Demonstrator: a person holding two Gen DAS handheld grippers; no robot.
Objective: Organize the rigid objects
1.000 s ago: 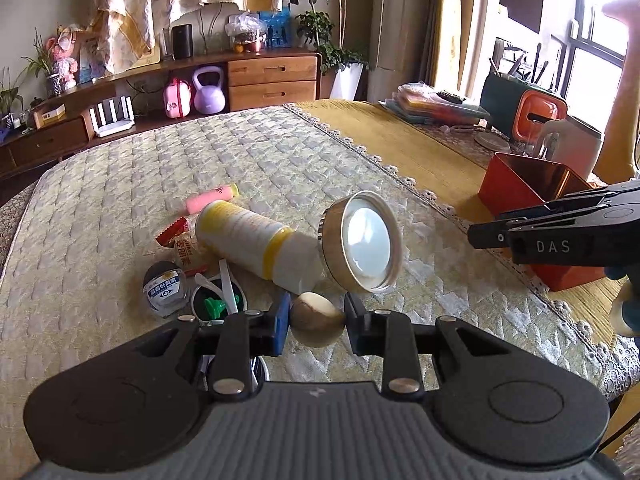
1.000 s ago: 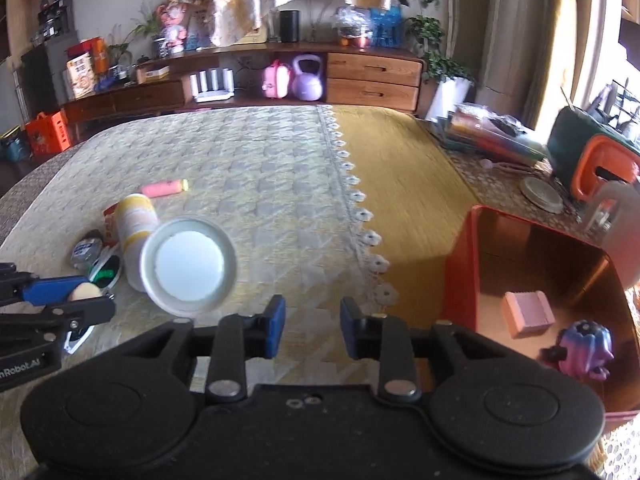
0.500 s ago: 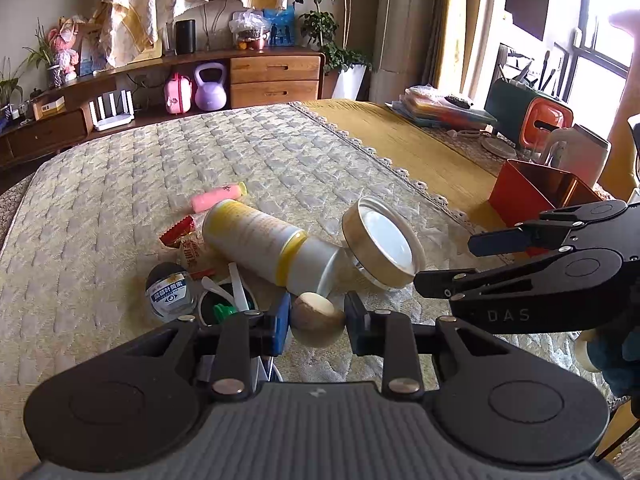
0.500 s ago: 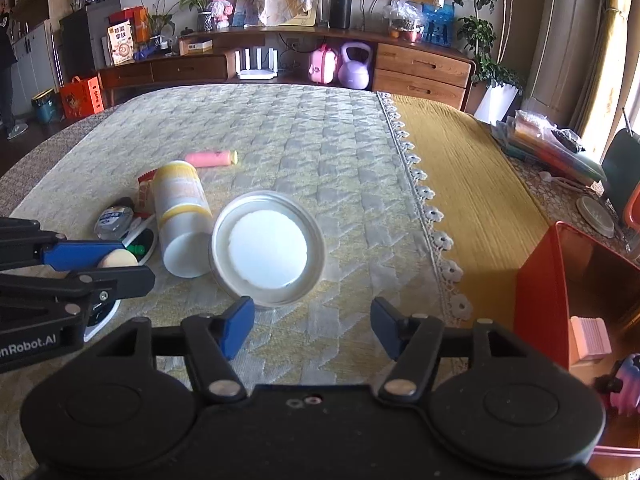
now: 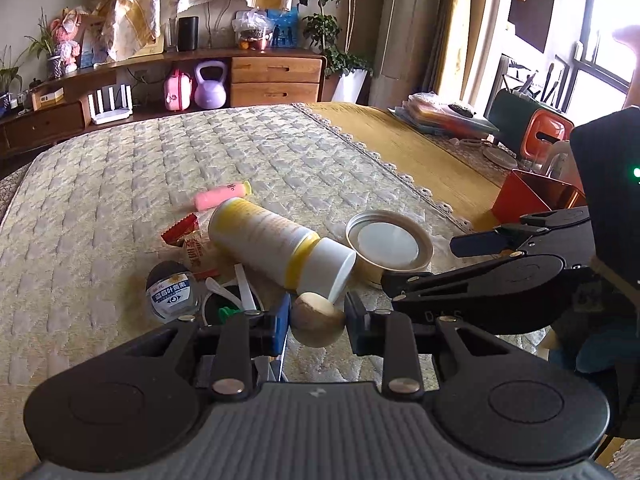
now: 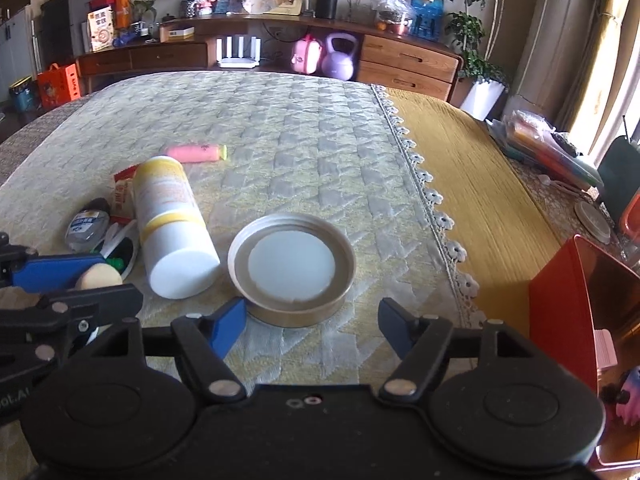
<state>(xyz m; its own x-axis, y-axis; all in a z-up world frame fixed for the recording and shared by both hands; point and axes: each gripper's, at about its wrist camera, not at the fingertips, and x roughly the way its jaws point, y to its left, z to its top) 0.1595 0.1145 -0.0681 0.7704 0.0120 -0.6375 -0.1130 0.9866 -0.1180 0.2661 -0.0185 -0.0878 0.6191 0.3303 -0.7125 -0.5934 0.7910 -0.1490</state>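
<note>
My left gripper (image 5: 317, 322) is shut on a small tan wooden ball (image 5: 318, 325), held just above the quilted cloth; the ball also shows in the right wrist view (image 6: 98, 276). A round gold tin lid (image 6: 291, 267) lies flat on the cloth. My right gripper (image 6: 311, 326) is open wide, its fingers just short of the lid on either side. A white and yellow bottle (image 6: 170, 226) lies on its side left of the lid. The lid (image 5: 389, 245) and bottle (image 5: 280, 246) also show in the left wrist view.
A pink tube (image 6: 197, 153), a snack packet (image 5: 189, 240), a small dark jar (image 5: 172, 292) and a cup with spoons (image 5: 232, 305) lie around the bottle. A red bin (image 6: 588, 312) stands at the right, holding a pink block (image 6: 604, 346) and a purple toy (image 6: 628, 396).
My right gripper opened wide and swung left from the red bin to face the tin lid, closing in on it. The left gripper kept hold of the ball, barely moving.
</note>
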